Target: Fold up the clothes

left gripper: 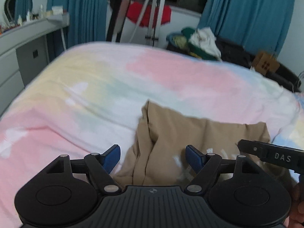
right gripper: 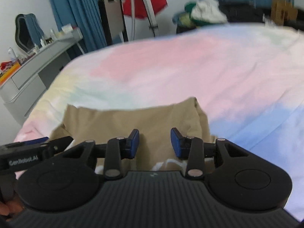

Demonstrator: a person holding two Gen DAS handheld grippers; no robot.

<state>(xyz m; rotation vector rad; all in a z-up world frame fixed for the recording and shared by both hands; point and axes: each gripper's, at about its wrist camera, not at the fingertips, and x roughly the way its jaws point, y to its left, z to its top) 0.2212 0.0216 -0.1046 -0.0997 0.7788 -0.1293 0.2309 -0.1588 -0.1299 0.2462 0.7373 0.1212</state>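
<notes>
A tan garment with white print [left gripper: 190,136] [right gripper: 133,119] lies folded on a pastel bedspread [left gripper: 76,87] [right gripper: 228,72], near the bed's front edge. My left gripper [left gripper: 153,156] hovers open above the garment's left part, its blue pads wide apart with nothing between them. My right gripper [right gripper: 154,142] hovers open over the garment's near edge, its pads narrower apart and clear of the cloth. Each gripper shows at the edge of the other's view: the right one [left gripper: 269,153] at the lower right, the left one [right gripper: 36,148] at the lower left.
A grey dresser [left gripper: 22,43] [right gripper: 38,64] with small bottles stands left of the bed. Blue curtains [left gripper: 83,9] [right gripper: 79,9] hang behind. A pile of clothes [left gripper: 199,41] [right gripper: 201,13] and a cardboard box [left gripper: 266,64] lie at the bed's far right. A red item [left gripper: 148,15] and metal stand are beyond.
</notes>
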